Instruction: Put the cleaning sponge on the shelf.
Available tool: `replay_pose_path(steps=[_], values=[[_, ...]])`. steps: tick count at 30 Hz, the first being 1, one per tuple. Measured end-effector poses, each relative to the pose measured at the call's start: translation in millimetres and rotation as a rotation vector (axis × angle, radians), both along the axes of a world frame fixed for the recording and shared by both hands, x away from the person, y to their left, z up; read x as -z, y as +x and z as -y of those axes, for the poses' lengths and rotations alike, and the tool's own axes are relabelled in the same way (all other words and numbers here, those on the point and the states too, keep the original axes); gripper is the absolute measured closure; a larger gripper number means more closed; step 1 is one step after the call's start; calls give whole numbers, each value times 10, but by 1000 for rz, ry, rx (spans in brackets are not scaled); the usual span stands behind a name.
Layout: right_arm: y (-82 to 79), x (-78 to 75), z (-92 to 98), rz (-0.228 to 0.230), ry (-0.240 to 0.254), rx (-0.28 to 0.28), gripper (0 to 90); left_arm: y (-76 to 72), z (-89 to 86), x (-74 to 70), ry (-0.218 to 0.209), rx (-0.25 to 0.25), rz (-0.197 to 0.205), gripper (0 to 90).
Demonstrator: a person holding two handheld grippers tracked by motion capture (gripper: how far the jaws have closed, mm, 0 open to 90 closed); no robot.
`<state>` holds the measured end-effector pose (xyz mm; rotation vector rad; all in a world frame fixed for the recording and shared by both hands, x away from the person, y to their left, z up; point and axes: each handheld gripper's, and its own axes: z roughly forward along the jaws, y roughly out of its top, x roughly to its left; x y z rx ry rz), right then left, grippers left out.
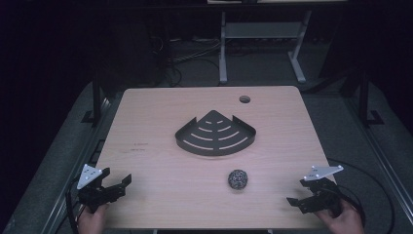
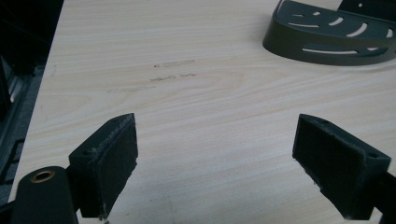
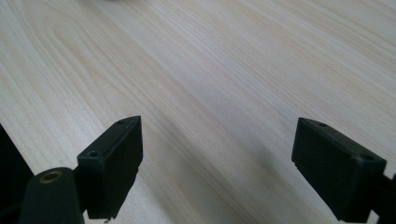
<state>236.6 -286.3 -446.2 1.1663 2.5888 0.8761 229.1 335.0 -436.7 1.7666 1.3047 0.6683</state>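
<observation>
A dark fan-shaped slotted metal tray (image 1: 215, 133) lies at the middle of the light wooden table (image 1: 160, 161); its curved rim (image 2: 327, 37) shows at the top right of the left gripper view. A small dark speckled ball (image 1: 238, 179) rests on the table just in front of the tray. My left gripper (image 1: 116, 181) is held low at the table's front left corner, jaws wide apart with bare wood between them (image 2: 215, 154). At the front right corner my right gripper (image 1: 298, 192) is also open over bare wood (image 3: 217, 154), to the right of the ball.
A round cable hole (image 1: 244, 99) sits near the table's far edge. Beyond the table stand white desk legs (image 1: 223, 53) and loose cables on a dark floor. Faint pencil marks (image 2: 168, 70) cross the wood left of the tray.
</observation>
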Motion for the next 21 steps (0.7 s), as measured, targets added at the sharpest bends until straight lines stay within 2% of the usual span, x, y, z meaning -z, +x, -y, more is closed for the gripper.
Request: replay_pose_path(steps=[4, 7, 9, 12, 15, 21], values=[[0, -1, -33, 1, -18, -8, 160, -2, 17, -2, 3, 2, 2, 134], [-6, -14, -61, 5, -13, -14, 160, -9, 21, 3, 2, 5, 3, 133], [-9, -18, -102, 2, -13, -29, 160, -8, 25, 1, 2, 5, 0, 133], [-4, -53, -200, -3, -44, -63, 160, -13, 22, -2, 6, 6, 11, 133], [8, -109, -277, 3, -41, -89, 159, -12, 14, -1, 2, 7, 8, 133], [56, -111, -408, -5, -48, -123, 158, -8, 7, 1, -8, 3, 5, 133]])
